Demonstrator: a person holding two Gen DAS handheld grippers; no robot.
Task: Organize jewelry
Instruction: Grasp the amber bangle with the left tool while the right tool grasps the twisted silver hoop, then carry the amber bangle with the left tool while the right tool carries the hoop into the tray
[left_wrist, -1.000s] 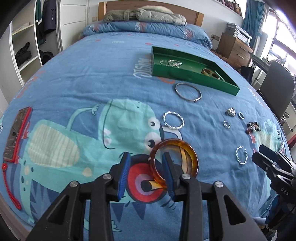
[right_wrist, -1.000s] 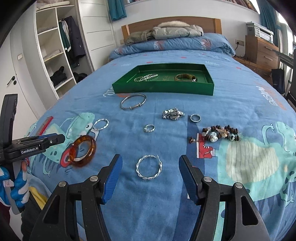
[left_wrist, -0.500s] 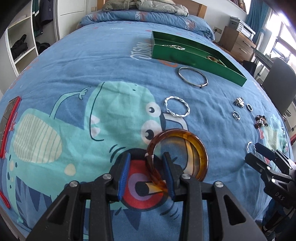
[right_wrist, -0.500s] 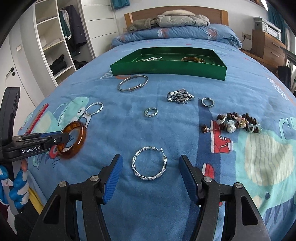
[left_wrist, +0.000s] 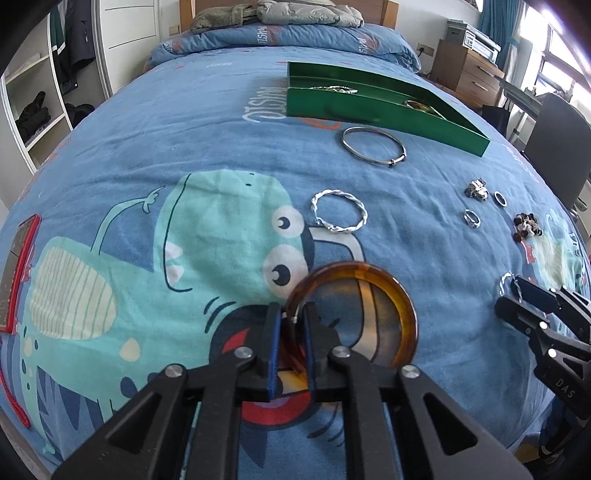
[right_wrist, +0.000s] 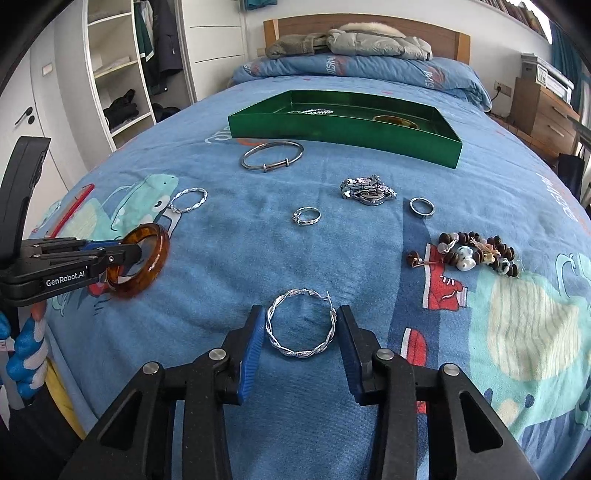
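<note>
My left gripper (left_wrist: 291, 325) is shut on the rim of an amber bangle (left_wrist: 399, 299) and holds it tilted up off the bed; it also shows in the right wrist view (right_wrist: 147, 266). My right gripper (right_wrist: 301, 332) is open, its fingers on either side of a twisted silver hoop (right_wrist: 301, 326) lying flat on the blue bedspread. A green tray (right_wrist: 343, 129) at the far side holds a silver chain (right_wrist: 310, 110) and a gold bangle (right_wrist: 395, 120).
On the bedspread lie a silver bangle (right_wrist: 271, 155), a second twisted hoop (right_wrist: 188, 199), a stone ring (right_wrist: 306, 216), a plain ring (right_wrist: 421, 206), a watch (right_wrist: 367, 190) and a bead bracelet (right_wrist: 476, 254). A red object (left_wrist: 18, 266) lies at the left edge.
My left gripper closed on the amber bangle and lifted it off the bed. My right gripper moved forward so its fingers flank the twisted hoop, and narrowed around it.
</note>
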